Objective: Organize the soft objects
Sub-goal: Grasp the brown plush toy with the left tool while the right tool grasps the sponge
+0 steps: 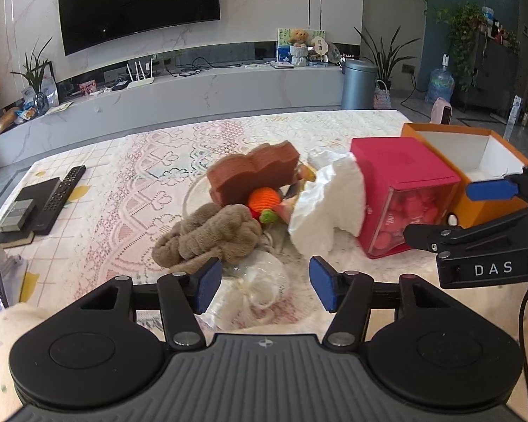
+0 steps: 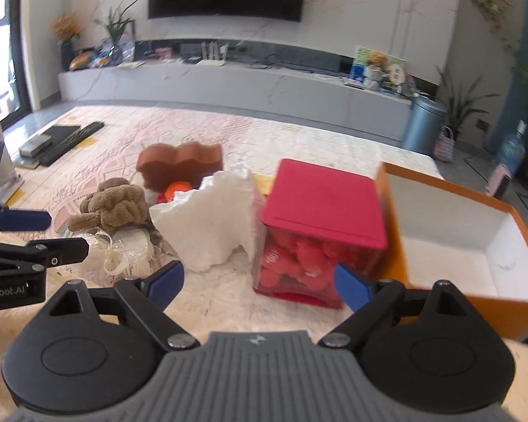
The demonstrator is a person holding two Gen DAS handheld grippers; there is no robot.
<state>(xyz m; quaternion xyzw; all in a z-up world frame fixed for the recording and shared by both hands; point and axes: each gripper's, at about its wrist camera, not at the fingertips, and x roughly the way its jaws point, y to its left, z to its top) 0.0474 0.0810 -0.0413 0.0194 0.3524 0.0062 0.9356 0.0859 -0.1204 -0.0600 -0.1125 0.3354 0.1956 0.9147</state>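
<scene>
Soft stuff sits piled mid-table on the lace cloth [image 1: 130, 161]: a brown wavy sponge [image 1: 251, 172] with its long side running left-right, leaning over an orange knitted toy [image 1: 264, 201] that's mostly hidden. The tan plush [image 1: 211, 234] lies in front, white crumpled material [image 1: 329, 204] leans on the pink-lidded box [image 2: 320, 232], orange box [image 2: 468, 246] open beside it. Left gripper [image 1: 265, 286] is spread apart over a clear wrapped bundle [image 1: 260, 288], gripping nothing. Right gripper [image 2: 258, 281] gapes wide and empty near the pink box; that view's blurry.
</scene>
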